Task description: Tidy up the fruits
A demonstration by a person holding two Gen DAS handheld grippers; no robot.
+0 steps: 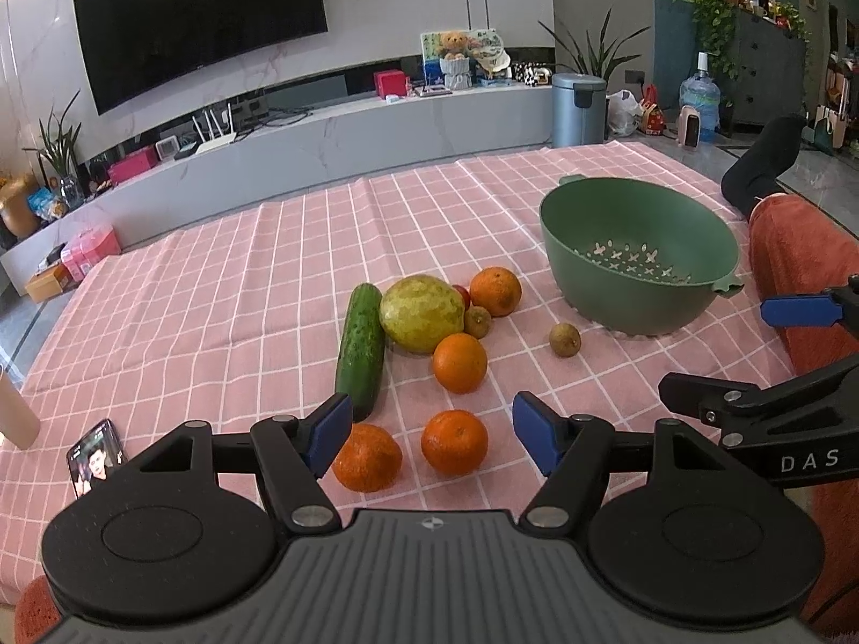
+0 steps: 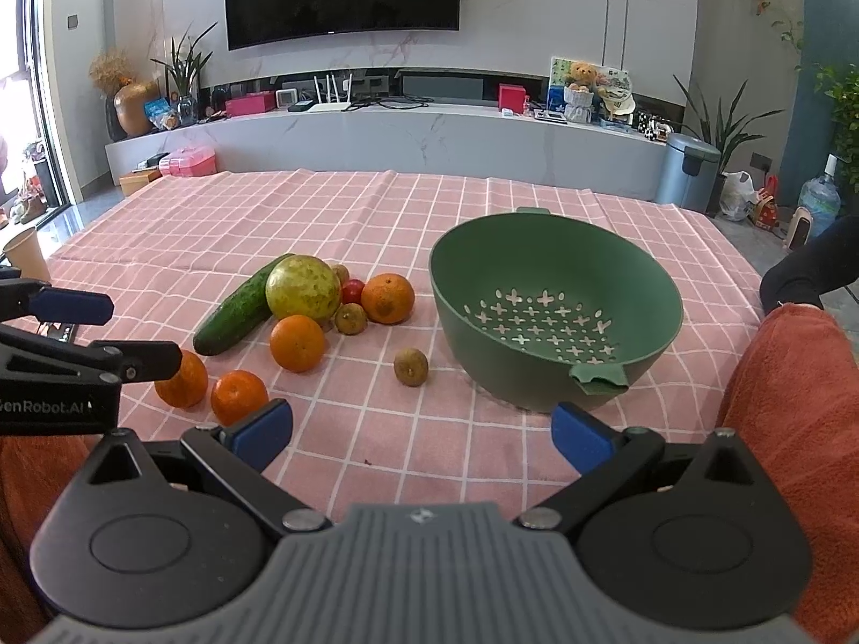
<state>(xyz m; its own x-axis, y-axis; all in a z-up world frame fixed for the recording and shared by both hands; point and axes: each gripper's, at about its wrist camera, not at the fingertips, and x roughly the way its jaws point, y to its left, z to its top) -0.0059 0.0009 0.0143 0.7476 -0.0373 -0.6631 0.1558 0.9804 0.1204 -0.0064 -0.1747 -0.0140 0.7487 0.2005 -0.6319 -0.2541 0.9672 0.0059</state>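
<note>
A green colander bowl [image 1: 639, 225] [image 2: 553, 263] stands empty on the pink checked cloth. To its left lies a heap: a cucumber [image 1: 361, 346] [image 2: 236, 311], a large yellow-green fruit [image 1: 421, 313] [image 2: 303, 290], several oranges [image 1: 454, 441] [image 2: 239, 394], a small red tomato [image 2: 352, 291] and two small brown fruits, one apart [image 1: 565, 339] [image 2: 411, 367]. My left gripper [image 1: 432, 437] is open and empty, just above the two nearest oranges. My right gripper [image 2: 421, 429] is open and empty, near the table's front edge before the bowl.
A phone [image 1: 95, 456] and a paper cup [image 2: 27, 255] sit at the cloth's left side. An orange-red towel or cushion [image 2: 794, 402] lies at the right edge. A TV cabinet [image 2: 376, 134] stands beyond the table.
</note>
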